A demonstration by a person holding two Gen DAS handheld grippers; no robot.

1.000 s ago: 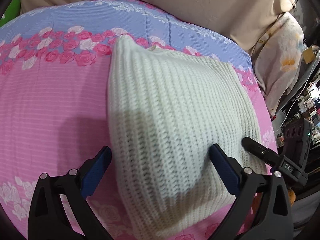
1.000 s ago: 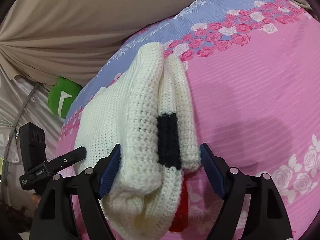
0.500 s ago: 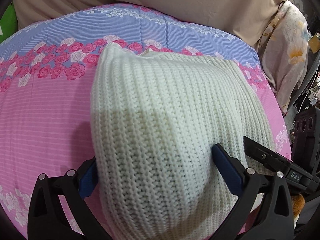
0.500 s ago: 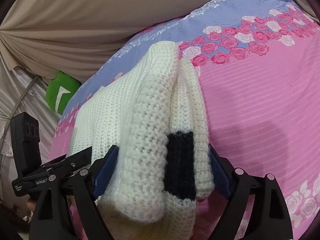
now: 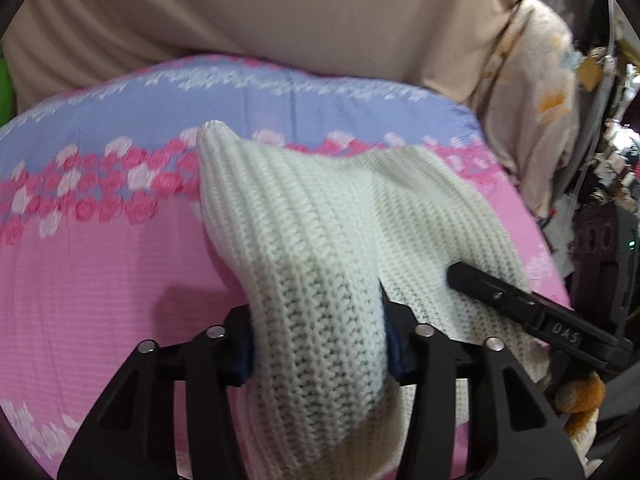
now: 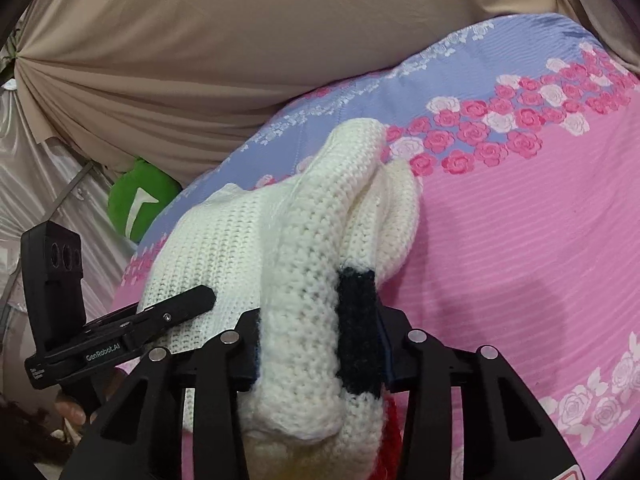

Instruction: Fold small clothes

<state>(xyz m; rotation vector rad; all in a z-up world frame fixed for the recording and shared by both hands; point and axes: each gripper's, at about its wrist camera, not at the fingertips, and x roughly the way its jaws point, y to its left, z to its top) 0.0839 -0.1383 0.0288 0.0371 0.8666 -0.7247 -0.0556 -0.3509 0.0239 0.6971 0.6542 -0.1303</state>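
A folded white knit sweater (image 5: 320, 240) lies on the pink and blue floral bedsheet (image 5: 100, 248). My left gripper (image 5: 318, 344) is shut on its near left edge, the knit bunched between the blue pads. In the right wrist view my right gripper (image 6: 320, 356) is shut on the sweater's (image 6: 296, 248) thick folded right edge, where a black band (image 6: 356, 332) and a bit of red knit (image 6: 390, 432) show. Each gripper appears in the other's view: the right one (image 5: 532, 312) and the left one (image 6: 120, 332).
A beige curtain (image 5: 280, 12) hangs behind the bed. A floral pillow (image 5: 532, 92) and cluttered shelves stand at the right in the left wrist view. A green plush (image 6: 140, 204) sits at the bed's far left edge in the right wrist view.
Both grippers moved onto the sweater's near edges and closed from open to shut on the knit. The gripped fabric is now bunched and raised off the sheet.
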